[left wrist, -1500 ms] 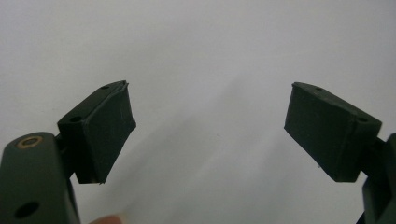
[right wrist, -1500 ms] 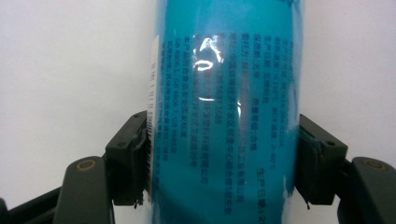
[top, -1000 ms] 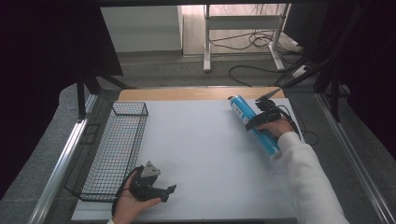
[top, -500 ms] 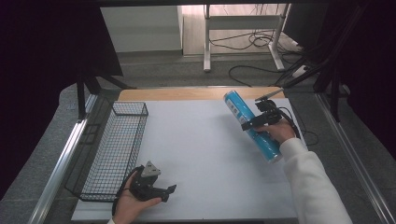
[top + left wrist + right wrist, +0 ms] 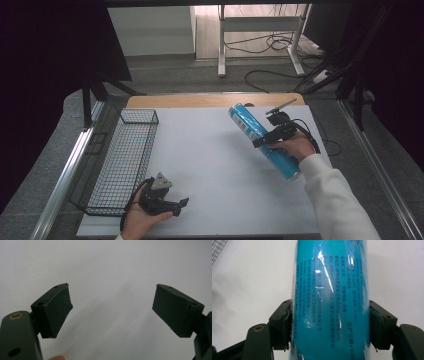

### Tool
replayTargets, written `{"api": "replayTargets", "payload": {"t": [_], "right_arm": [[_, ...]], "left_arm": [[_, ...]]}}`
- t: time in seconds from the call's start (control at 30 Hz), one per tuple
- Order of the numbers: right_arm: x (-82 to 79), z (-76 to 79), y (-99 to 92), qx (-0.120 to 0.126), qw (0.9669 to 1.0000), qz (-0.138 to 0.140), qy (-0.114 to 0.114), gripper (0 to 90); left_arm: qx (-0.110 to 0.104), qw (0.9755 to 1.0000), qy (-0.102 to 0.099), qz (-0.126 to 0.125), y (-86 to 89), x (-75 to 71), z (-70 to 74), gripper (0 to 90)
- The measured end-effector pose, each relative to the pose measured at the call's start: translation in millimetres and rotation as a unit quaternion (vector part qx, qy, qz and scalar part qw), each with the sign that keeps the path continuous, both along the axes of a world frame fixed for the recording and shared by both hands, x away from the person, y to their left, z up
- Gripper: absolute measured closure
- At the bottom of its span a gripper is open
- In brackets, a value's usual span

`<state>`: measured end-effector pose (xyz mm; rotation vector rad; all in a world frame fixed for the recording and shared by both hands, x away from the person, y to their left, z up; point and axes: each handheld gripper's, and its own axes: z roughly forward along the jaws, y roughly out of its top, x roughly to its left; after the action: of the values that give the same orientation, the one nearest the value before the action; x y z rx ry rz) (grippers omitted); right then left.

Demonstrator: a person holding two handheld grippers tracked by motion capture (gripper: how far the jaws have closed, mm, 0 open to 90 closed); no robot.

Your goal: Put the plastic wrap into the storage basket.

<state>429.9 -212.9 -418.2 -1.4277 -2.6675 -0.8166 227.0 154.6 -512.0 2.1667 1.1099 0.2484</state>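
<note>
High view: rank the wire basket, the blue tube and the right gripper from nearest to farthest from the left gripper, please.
Measured from the left gripper, at the table's near left:
1. Wire basket, just beside it along the left edge.
2. Blue tube, across the table at the far right, lying diagonally.
3. Right gripper, clamped on that tube; too close to the tube to rank them apart.

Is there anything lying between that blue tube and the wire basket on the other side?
Nothing visible. The right gripper is shut on the blue tube, and bare white table lies between it and the wire basket. The left gripper sits open, nearer the person.
</note>
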Motion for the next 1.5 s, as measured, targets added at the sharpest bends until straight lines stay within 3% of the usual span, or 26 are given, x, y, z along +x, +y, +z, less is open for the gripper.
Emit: {"api": "replayTargets", "payload": {"t": [0.5,0.8,1.03,1.2,1.27,1.3,1.5], "right_arm": [[-8.4,-0.1,8.0,-0.004,0.9995,0.032,-0.004,32.1],[-14.2,-2.4,16.6,-0.012,0.9976,0.068,-0.008,32.1],[-25.4,1.4,22.6,-0.039,0.9912,0.125,-0.018,32.1],[-34.9,2.3,29.4,-0.048,0.9846,0.167,-0.018,32.1],[-40.7,1.4,34.9,-0.049,0.9804,0.19,-0.019,32.1],[-40.7,1.4,34.9,-0.049,0.9804,0.19,-0.019,32.1],[-49.0,-1.3,44.1,-0.051,0.9709,0.233,-0.026,32.1]], "left_arm": [[0.001,1.0,0.0,0.001,0.2,0.3,-0.2,15.3],[0.001,1.0,-0.001,0.001,0.5,-0.2,0.3,15.3],[-0.003,0.9999,-0.009,0.005,1.3,-0.7,5.0,15.2],[-0.004,0.9996,-0.026,0.005,2.2,-2.2,14.9,15.3],[-0.004,0.9995,-0.031,0.002,2.3,-2.6,19.3,15.2],[-0.005,0.9994,-0.034,0.001,2.1,-2.8,21.1,15.2],[0.001,0.9978,-0.06,-0.028,-1.8,-1.9,41.0,14.9]]}}
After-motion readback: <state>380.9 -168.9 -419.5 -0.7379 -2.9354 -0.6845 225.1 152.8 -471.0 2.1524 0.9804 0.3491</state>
